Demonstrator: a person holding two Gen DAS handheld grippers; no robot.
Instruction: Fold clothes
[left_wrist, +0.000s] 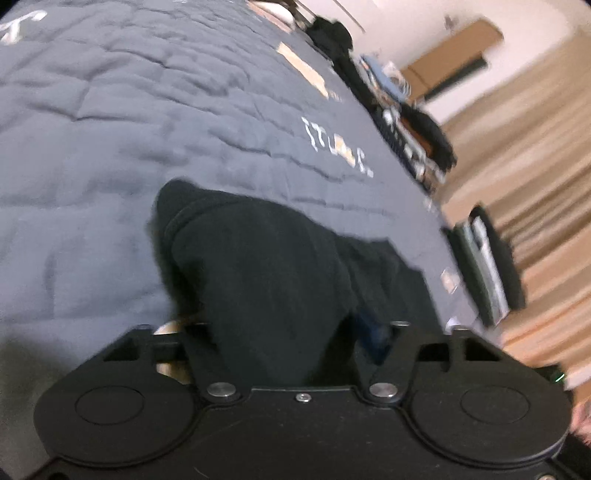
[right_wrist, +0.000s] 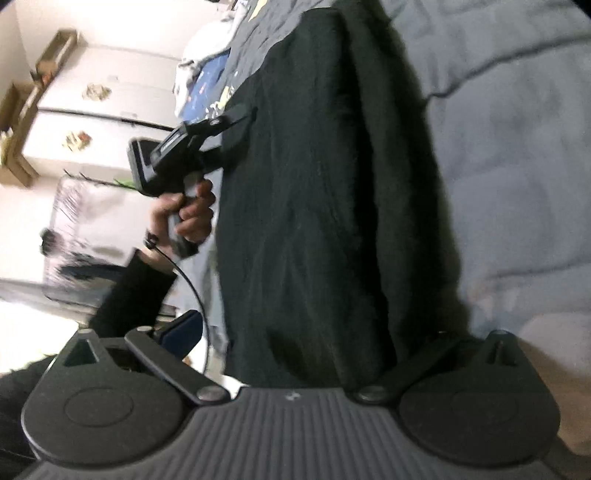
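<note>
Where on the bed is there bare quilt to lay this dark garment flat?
Bare grey quilt lies beyond and left of the black garment, up to the printed lettering. In the right wrist view, open quilt also borders the garment's right side. The bed's far edge is crowded with clutter.

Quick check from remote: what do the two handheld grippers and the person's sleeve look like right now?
Both grippers are matte black with round pivot discs and silver bolts. The right gripper has a ribbed grey top. The left gripper has a pistol handle trailing a thin black cable. The sleeve is black.
</note>
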